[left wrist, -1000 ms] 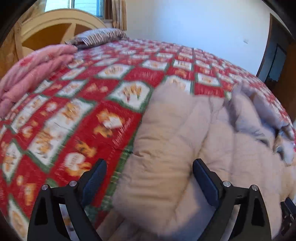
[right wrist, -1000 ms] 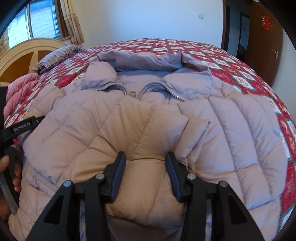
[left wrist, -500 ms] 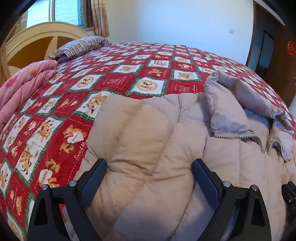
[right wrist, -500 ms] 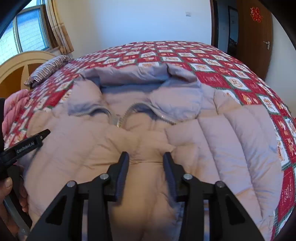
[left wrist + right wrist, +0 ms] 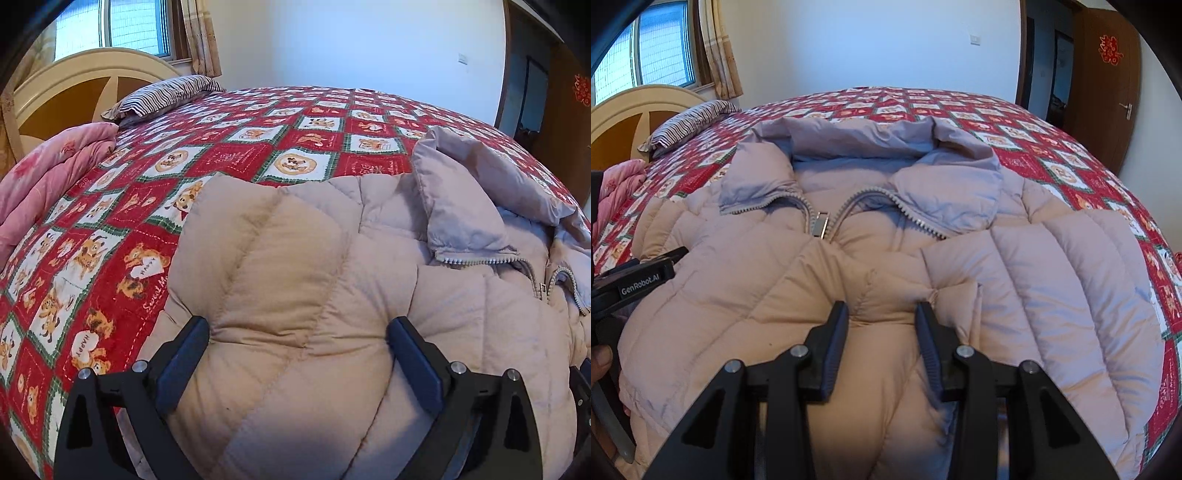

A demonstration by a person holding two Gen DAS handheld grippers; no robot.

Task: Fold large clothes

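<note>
Red patchwork bedspread [image 5: 258,155] with bear prints covered the whole bed; at the far left a cream headboard [image 5: 74,74] stood under the window, a striped pillow [image 5: 166,94] lay against it, and a folded pink quilt [image 5: 48,173] sat at the near left edge; moving across, the beige puffer jacket [image 5: 1052,288] lay spread front-up on the spread, collar toward the far side, zipper [image 5: 820,225] partly open at the neck; the left gripper [image 5: 297,332] was down on the jacket's left shoulder, jaws wide apart with a fat quilted bulge between them, its pads touching the bulge's sides; further right, the right gripper [image 5: 881,321] had its jaws narrowed on a pinched ridge of padding at the chest, grasping it; a hand showed at that view's left edge.
</note>
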